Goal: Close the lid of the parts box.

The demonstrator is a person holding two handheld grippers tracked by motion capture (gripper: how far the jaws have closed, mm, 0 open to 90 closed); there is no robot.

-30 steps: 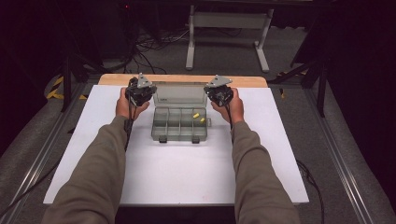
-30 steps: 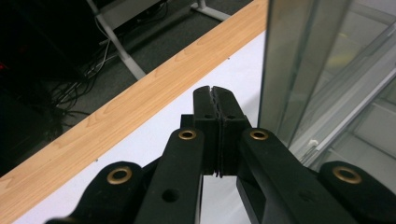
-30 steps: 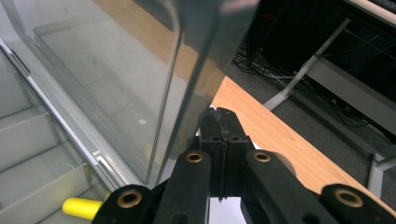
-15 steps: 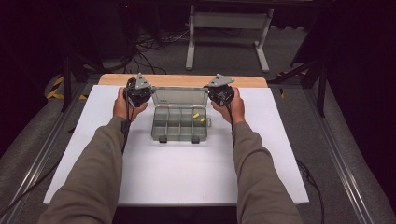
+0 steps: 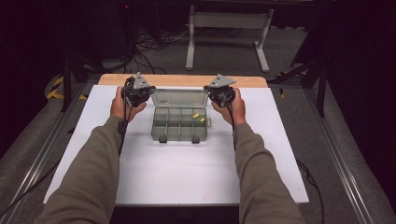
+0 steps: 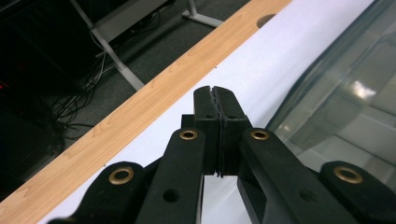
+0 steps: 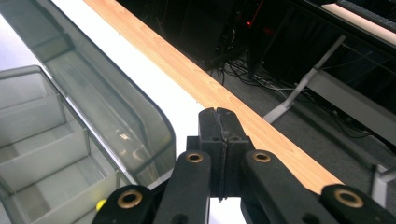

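The clear grey plastic organizer box (image 5: pixel 180 122) with small compartments stood in the middle of the white bench (image 5: pixel 187 177), and its transparent lid (image 5: pixel 180 98) was open and leaned toward the far side. In the high view, the left gripper (image 5: pixel 137 93) was just beside the left end of the lid, and the right gripper (image 5: pixel 221 92) was just beside the right end. Each one was held in a hand of the person, whose sleeves were of olive colour. This view also showed two small yellow pieces (image 5: pixel 199 117) in the compartments on the right side of the box, but the jaws were too small there to judge.

The left gripper view gave the jaws clearly: the left gripper (image 6: pixel 215 91) was fully closed, pad against pad, with nothing between. The lid (image 6: pixel 345 93) was at its right and the wooden bench edge (image 6: pixel 140 112) behind.

In the right gripper view, the right gripper (image 7: pixel 218 113) was closed on nothing in the same way. The lid (image 7: pixel 107 107) curved at its left, and one yellow piece (image 7: pixel 101 204) showed low in the box (image 7: pixel 42 154).
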